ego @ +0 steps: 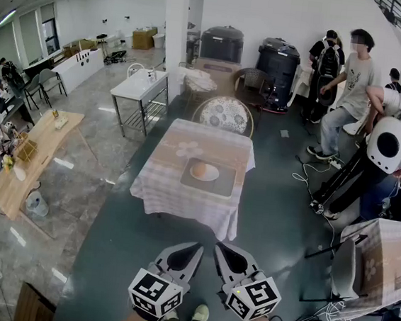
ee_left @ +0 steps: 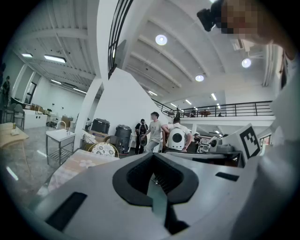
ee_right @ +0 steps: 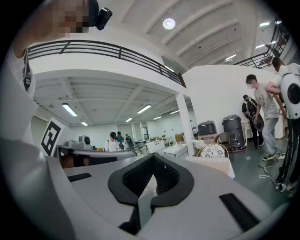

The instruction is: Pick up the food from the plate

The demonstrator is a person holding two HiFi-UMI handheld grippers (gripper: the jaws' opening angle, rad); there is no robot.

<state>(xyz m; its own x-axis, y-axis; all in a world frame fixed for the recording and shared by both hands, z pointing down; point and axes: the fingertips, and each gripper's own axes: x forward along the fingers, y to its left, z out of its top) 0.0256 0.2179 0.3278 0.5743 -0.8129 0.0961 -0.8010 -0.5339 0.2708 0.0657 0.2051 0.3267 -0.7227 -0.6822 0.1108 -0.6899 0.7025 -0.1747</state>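
A round, pale-brown piece of food (ego: 201, 170) lies on a white plate (ego: 214, 174), which rests on a grey tray (ego: 207, 187) on a table with a checked cloth (ego: 176, 189). Both grippers hang close to my body, well short of the table. My left gripper (ego: 198, 246) is shut and empty. My right gripper (ego: 218, 246) beside it is shut and empty too. In the left gripper view the shut gripper (ee_left: 153, 155) points level across the room, with the table (ee_left: 77, 165) low at left. In the right gripper view the shut gripper (ee_right: 153, 156) hides most of the table (ee_right: 213, 164).
A round patterned chair (ego: 223, 113) stands behind the table. A metal sink table (ego: 140, 86) and a wooden table (ego: 33, 160) are to the left. Several people and a tripod stand (ego: 341, 182) are at the right, with cables on the floor. Another clothed table (ego: 385, 265) is at near right.
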